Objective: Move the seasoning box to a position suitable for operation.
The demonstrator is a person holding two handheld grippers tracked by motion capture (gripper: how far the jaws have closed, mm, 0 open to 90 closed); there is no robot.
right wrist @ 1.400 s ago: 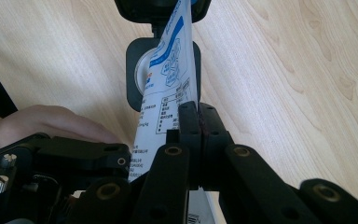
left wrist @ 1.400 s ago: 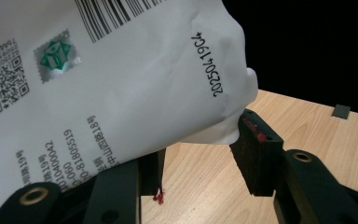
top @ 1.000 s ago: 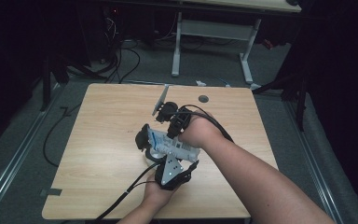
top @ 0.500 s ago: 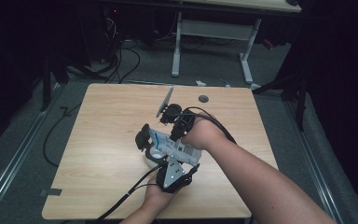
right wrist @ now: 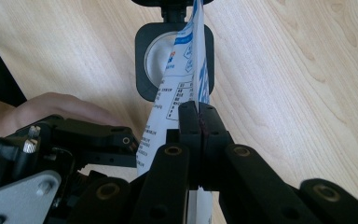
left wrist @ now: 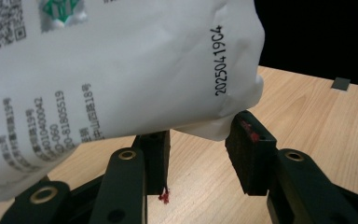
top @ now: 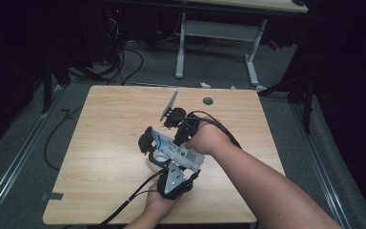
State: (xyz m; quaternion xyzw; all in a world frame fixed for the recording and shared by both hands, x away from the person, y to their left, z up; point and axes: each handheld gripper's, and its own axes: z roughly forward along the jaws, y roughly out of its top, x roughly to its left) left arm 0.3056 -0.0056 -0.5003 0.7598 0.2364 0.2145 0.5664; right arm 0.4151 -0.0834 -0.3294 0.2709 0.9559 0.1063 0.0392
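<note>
Two tools meet over the middle of the wooden surface (top: 105, 143). Right tool (right wrist: 199, 122) is clenched flat on the edge of a white printed pouch (top: 176, 150), holding it up above the surface. Left tool (left wrist: 198, 156) sits beneath the pouch (left wrist: 121, 70); its jaws have just been closing, half apart, one pad (left wrist: 249, 149) touching the pouch's lower corner, not gripping.

Bare light wooden tabletop (top: 105, 143) lies free from 7 through 12 o'clock of the two grippers at its middle, and again toward 3 o'clock. A small round dark grommet (top: 208, 101) sits flush near the far edge at 1 o'clock. The white printed plastic pouch (top: 176, 151) and the person's right forearm (top: 267, 186) block 4 to 5 o'clock
</note>
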